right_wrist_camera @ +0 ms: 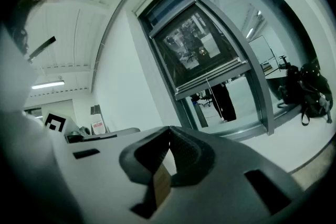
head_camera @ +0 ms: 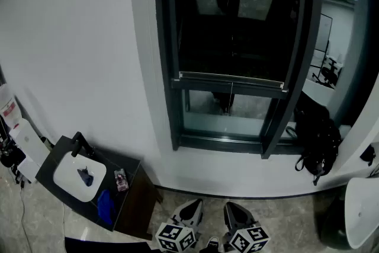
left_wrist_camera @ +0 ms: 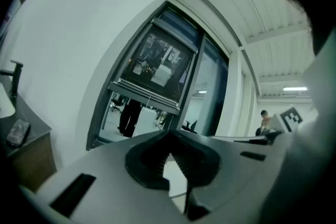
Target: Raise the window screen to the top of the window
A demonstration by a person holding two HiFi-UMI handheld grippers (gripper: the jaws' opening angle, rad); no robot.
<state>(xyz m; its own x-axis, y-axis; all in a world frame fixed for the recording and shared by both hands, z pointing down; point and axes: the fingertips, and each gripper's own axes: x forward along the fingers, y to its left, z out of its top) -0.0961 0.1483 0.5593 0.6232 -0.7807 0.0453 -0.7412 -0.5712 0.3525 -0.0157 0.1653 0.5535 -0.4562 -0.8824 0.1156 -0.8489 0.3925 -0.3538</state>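
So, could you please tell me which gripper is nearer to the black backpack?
Right. The right gripper is below and left of the black backpack; the left gripper is farther left, beyond it.

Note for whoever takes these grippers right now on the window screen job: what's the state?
Left gripper: shut, empty, held low, short of the window.
Right gripper: shut, empty, also low.
Window screen: covers most of the window; its bottom bar sits above the lower pane, with a thin cord hanging from the middle.
Done: nothing yet.
Left: reach the bar or cord and raise the screen to the top.
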